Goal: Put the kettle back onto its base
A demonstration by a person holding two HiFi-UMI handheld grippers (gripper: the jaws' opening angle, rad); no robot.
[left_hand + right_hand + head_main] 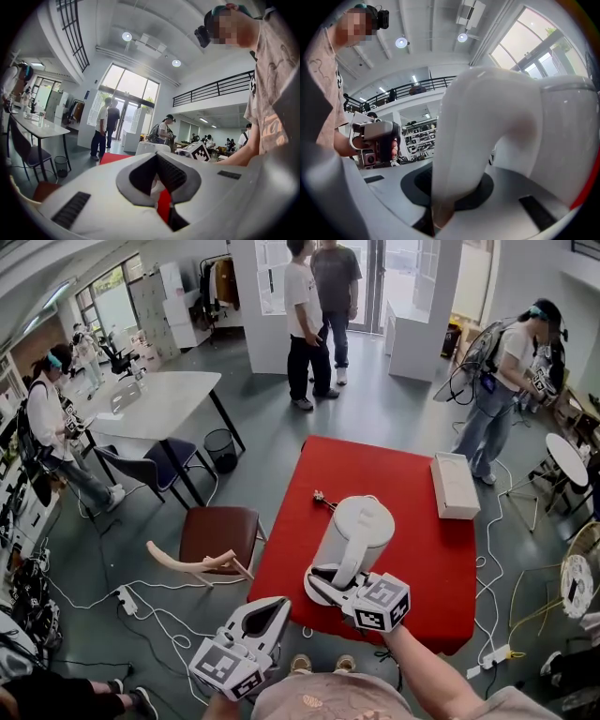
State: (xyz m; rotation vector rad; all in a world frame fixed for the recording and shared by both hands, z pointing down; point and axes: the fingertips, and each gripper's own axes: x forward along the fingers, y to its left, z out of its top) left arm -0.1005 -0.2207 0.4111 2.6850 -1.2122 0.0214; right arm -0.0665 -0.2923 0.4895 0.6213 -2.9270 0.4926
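A brown chair (217, 532) stands on the floor left of the red worktop (427, 549). Nearer the person, the left gripper (278, 606) is held low and level off the worktop's near left corner, over the floor, with its marker cube toward the body and its tips aimed at the far right. In the left gripper view its jaws (157, 157) meet at the tips with nothing between them, and a strip of the red worktop shows through the slit behind the pads. To the right of it the white kettle (356, 531) is upright over the near middle of the worktop. A round white rim shows at its foot, but I cannot tell whether that is the base or the kettle's own bottom, nor whether the kettle rests there. A small plug (321, 496) lies on the red surface just beyond the kettle on its left. The right gripper (328, 579) reaches in from the near right on a bare forearm (427, 673), roughly level and tipped slightly down, with its jaws narrowed around the kettle's handle (349, 561). The right gripper view shows the handle (473, 140) running down between the dark pads and clamped there. A white box (455, 486) lies at the worktop's far right edge.
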